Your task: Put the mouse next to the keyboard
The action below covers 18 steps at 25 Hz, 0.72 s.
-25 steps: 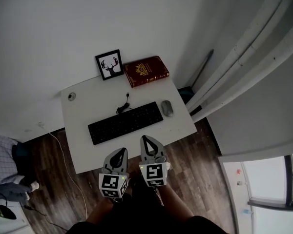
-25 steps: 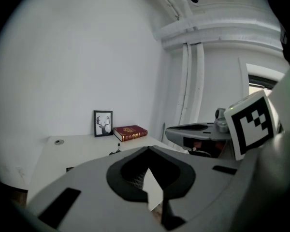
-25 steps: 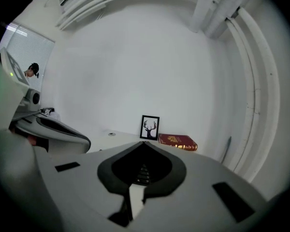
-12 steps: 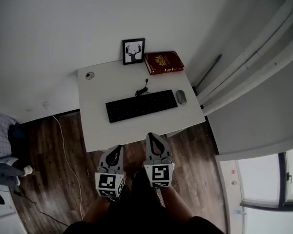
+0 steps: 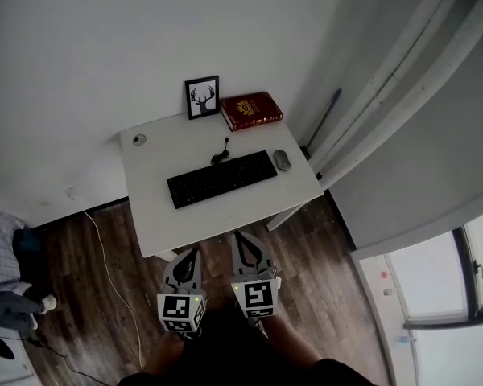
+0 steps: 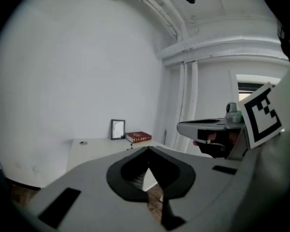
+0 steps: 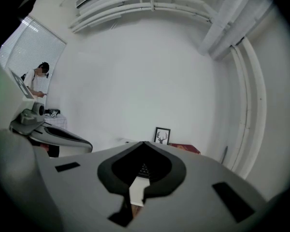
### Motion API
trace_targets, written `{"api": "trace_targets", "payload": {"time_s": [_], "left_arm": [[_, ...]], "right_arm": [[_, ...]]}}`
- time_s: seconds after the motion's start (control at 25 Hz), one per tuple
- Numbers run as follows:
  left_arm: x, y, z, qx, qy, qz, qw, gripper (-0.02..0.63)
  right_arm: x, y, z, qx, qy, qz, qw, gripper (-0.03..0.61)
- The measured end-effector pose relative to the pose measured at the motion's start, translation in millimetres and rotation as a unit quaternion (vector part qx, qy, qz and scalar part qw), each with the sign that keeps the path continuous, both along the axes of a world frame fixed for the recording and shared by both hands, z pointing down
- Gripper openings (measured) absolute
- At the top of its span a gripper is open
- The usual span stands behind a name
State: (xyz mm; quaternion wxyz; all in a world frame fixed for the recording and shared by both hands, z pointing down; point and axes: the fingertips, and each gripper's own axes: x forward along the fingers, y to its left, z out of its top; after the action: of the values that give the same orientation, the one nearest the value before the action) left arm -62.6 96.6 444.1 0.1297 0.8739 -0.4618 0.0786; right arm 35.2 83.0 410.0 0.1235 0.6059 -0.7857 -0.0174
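A white desk (image 5: 149,195) stands against a white wall (image 5: 105,39) on a dark wood floor (image 5: 80,256), with white pipes (image 5: 402,71) and a dark stick (image 5: 325,119) in the corner to its right and a white cable (image 5: 105,252) on the floor at its left. The mouse (image 5: 282,160) lies on the desk just beside the right end of the keyboard (image 5: 221,178), not touching it, with a frame (image 5: 202,97) and a red book (image 5: 251,109) at the back edge. The left gripper (image 5: 193,252) and right gripper (image 5: 241,238) hang side by side over the floor short of the desk's near edge, both with jaws closed together on nothing.
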Motion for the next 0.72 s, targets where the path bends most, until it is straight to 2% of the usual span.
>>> {"api": "trace_targets", "payload": {"time_s": [0.28, 0.72], "left_arm": [[17, 6, -9, 0.008, -0.004, 0.000, 1.0000, 0.000], [32, -11, -17, 0.016, -0.002, -0.014, 0.9998, 0.000]], "right_arm": [[16, 0, -13, 0.010, -0.001, -0.008, 1.000, 0.020], [16, -10, -17, 0.019, -0.008, -0.034, 0.999, 0.020]]}}
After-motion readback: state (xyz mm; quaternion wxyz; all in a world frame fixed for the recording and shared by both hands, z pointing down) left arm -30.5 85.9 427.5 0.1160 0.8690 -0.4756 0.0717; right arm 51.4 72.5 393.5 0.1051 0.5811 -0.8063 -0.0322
